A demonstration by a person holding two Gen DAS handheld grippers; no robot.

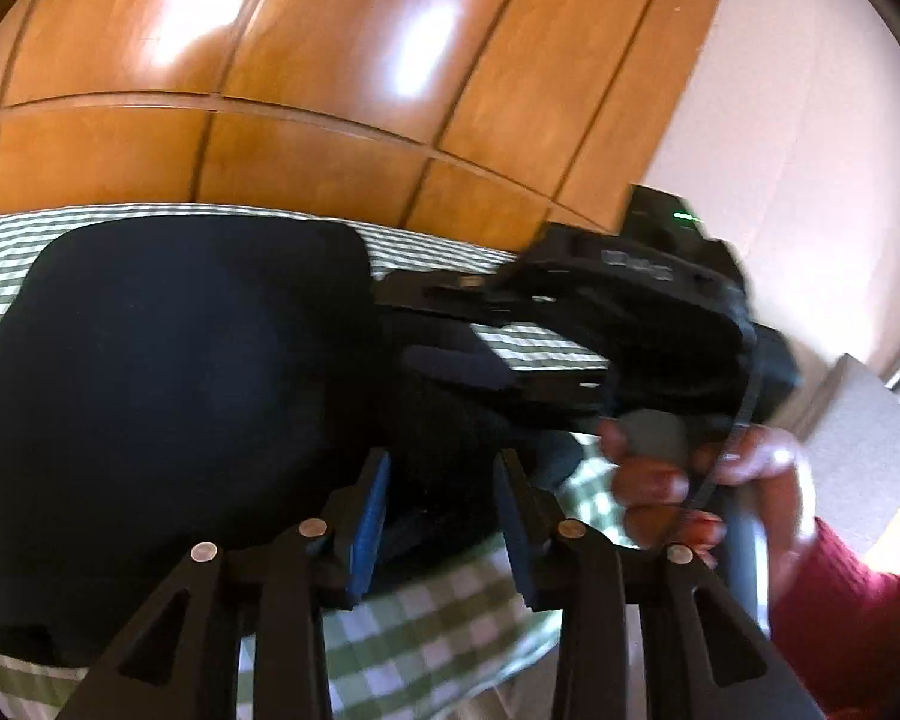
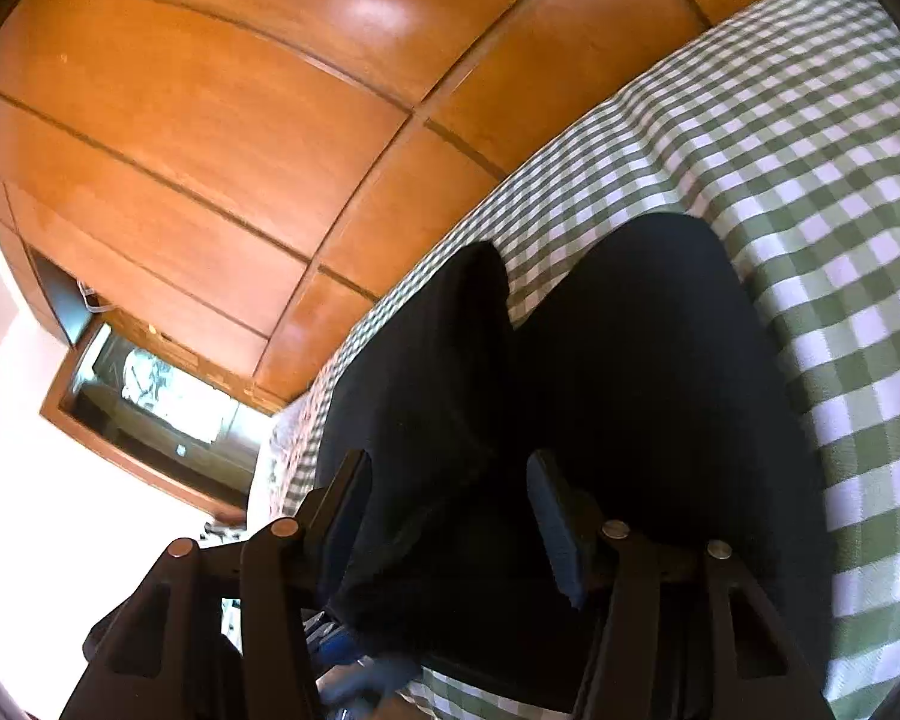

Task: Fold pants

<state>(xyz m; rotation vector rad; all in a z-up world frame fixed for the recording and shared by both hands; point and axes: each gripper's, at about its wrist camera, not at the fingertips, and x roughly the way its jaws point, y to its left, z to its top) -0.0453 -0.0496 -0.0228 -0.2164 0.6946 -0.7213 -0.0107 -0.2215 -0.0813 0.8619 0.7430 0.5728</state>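
Note:
Black pants (image 1: 180, 390) lie folded in a thick dark bundle on a green-and-white checked cloth (image 1: 438, 630). My left gripper (image 1: 441, 516) hovers over their near edge, open, its blue pads apart and pressing on nothing. At the bundle's right side is my right gripper (image 1: 396, 327), held by a hand (image 1: 660, 480) in a red sleeve. In the right wrist view, the pants (image 2: 630, 360) fill the middle. A raised fold of them runs between the jaws of the right gripper (image 2: 450, 516), which stand open. The fold lies close to the left pad (image 2: 351, 516).
Glossy wooden wardrobe doors (image 1: 330, 90) stand right behind the checked cloth (image 2: 840, 240). A pale wall (image 1: 810, 150) and a grey-white block (image 1: 858, 432) are at the right. A framed glass opening (image 2: 150, 396) shows low on the left of the right wrist view.

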